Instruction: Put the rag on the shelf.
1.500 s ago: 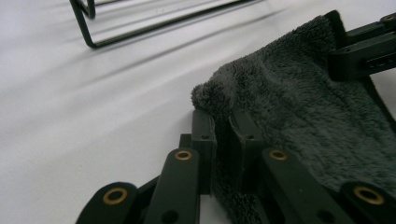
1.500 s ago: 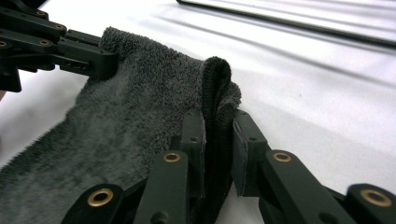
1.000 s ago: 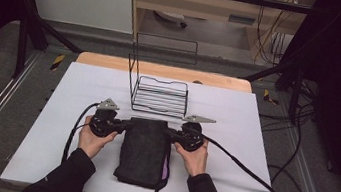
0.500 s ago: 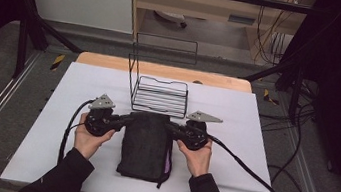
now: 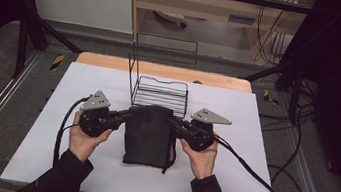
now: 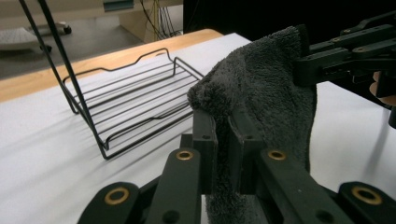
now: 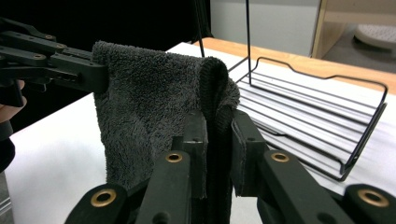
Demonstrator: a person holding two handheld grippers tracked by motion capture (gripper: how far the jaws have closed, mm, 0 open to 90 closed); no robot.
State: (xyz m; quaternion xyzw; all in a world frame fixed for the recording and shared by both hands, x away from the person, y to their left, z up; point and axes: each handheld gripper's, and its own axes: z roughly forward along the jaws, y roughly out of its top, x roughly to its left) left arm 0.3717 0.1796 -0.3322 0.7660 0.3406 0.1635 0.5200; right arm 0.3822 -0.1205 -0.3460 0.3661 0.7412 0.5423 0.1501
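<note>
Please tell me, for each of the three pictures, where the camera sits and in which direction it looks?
High view: above the person's side, looking forward and down on the table; both forearms and hands show.
Left gripper view: rides the left gripper, looking along its jaws at the towel and wire rack.
Right gripper view: rides the right gripper, facing the same towel and rack.
Both gripper views show the other gripper.
</note>
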